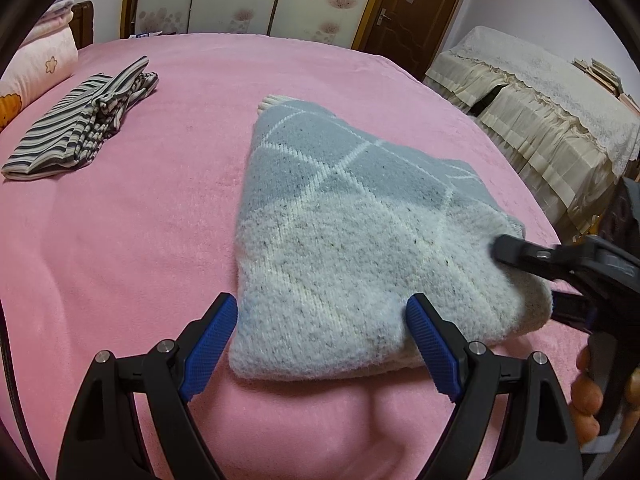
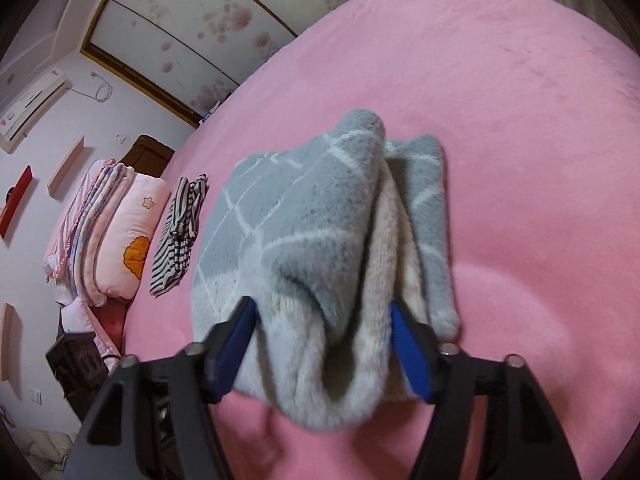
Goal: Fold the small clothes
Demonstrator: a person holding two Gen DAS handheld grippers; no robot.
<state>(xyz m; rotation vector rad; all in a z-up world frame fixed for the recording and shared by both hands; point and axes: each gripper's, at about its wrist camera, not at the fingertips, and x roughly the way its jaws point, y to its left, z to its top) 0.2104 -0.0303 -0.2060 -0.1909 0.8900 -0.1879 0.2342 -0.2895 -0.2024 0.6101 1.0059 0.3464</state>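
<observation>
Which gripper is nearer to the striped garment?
Left. The left gripper is at the sweater's near edge, on the striped garment's side; the right gripper is at the sweater's far side.

My left tool [image 1: 322, 316] has two black plastic arms that widen toward the camera, each tipped with a blue ribbed pad [image 1: 434, 354]. Round silver screw heads [image 1: 476, 347] sit at the pivots, two on each arm. A thin dark cable [image 1: 10, 364] runs along the left edge of that view. My right tool [image 2: 322, 338] is built the same: black arms, blue pads, silver pivot screws. From the left camera its black arm carries a raised marking I cannot read. Bare fingers [image 1: 586, 396] wrap its dark handle.
</observation>
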